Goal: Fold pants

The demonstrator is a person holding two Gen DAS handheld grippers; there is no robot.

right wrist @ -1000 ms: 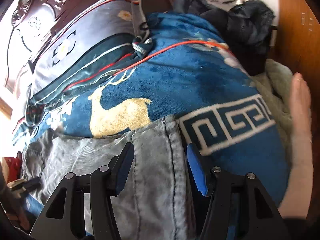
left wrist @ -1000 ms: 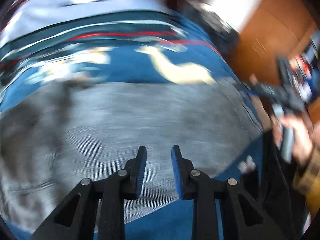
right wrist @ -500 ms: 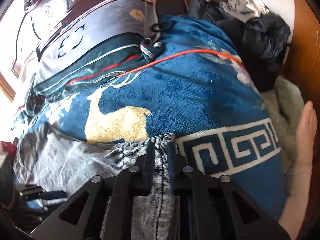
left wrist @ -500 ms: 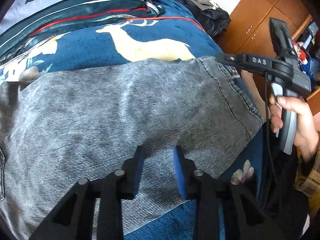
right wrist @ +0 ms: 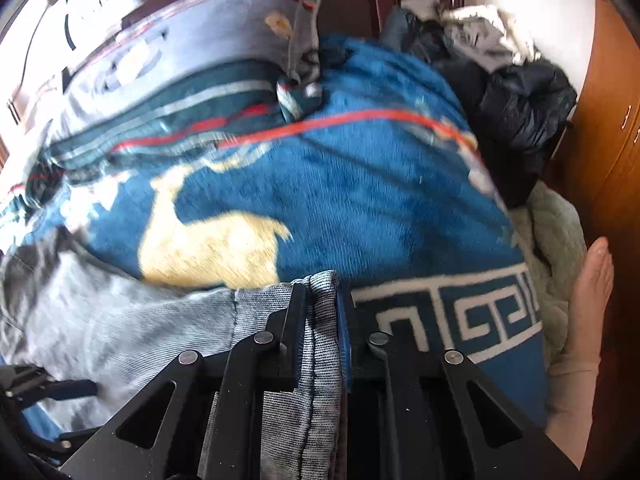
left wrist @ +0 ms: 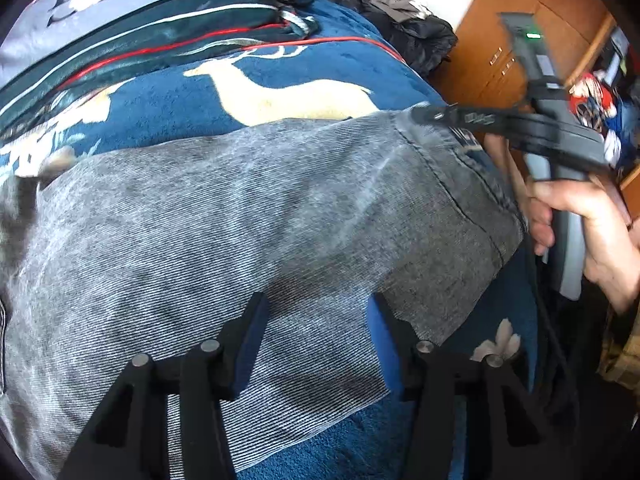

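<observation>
Grey denim pants [left wrist: 224, 232] lie spread across a blue deer-pattern blanket [left wrist: 168, 92] on a bed. My left gripper [left wrist: 316, 312] is open, its fingers straddling the near edge of the pants, not gripping. My right gripper [right wrist: 322, 292] is shut on the hem corner of the pants [right wrist: 320, 320]; it also shows in the left wrist view [left wrist: 428, 114] at the far right corner of the pants, held by a hand [left wrist: 592, 232].
Striped pillows [right wrist: 192, 92] lie at the bed's head. A pile of dark clothes [right wrist: 516, 108] sits at the far right corner. A wooden wardrobe [left wrist: 492, 40] stands right of the bed. A pale green blanket [right wrist: 556, 232] hangs off the right side.
My right gripper closed on the hem corner of the pants and lifts it slightly. My left gripper opened wider over the near edge.
</observation>
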